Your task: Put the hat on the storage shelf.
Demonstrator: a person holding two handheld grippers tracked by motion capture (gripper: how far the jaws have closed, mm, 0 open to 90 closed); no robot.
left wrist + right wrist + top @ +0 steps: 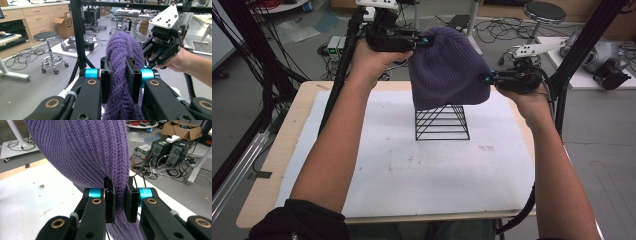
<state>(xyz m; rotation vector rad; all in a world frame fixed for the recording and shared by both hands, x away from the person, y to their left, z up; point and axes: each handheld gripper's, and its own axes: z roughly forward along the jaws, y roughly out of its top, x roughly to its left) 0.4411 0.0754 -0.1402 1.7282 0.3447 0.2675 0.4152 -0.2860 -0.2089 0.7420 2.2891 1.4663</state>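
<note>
Both grippers, left gripper (421,40) and right gripper (488,78), have jaws pinched tight on the purple ribbed knit beanie (446,67) draped over the black wire pyramid stand (442,122), so lift evenly, straight up off that stand.

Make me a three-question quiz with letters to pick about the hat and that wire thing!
1. Where is the purple knitted hat?
A. over the black wire stand
B. flat on the white mat
C. on the floor

2. How many tools grip the hat?
A. none
B. one
C. two

3. How do the right tool's jaws stand?
A. wide open
B. closed on the knit
C. closed on a cable

Answers: 1 A, the hat hangs over the stand's top. 2 C, the left tool and the right tool each pinch the knit. 3 B, purple knit sits between its jaws.
</note>
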